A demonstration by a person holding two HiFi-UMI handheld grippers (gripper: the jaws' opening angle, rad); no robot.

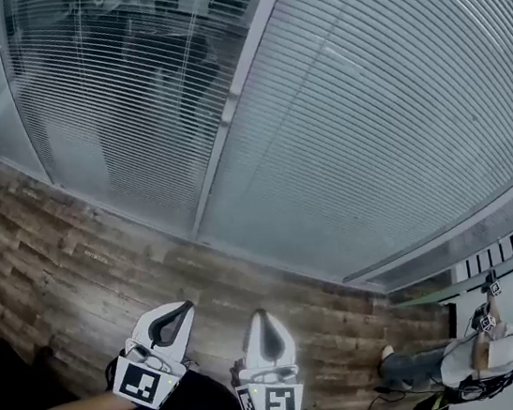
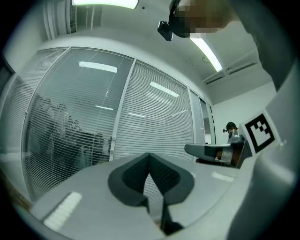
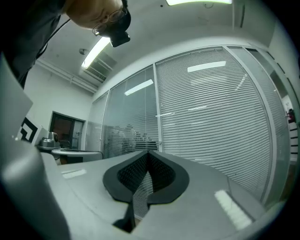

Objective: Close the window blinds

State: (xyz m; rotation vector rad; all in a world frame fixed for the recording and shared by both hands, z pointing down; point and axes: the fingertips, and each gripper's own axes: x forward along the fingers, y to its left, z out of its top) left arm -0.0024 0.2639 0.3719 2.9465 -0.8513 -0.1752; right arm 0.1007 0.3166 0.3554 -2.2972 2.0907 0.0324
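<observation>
Two tools shut, empty: left tool [image 1: 186, 308], right tool [image 1: 259, 315], low over wood floor [image 1: 57, 265] | see-through blinds [image 1: 118, 96] on left pane well ahead of us, right-pane blinds [image 1: 395, 113] look closed | risk: we spot no wand; poking w/ shut tips may bend slats.
</observation>
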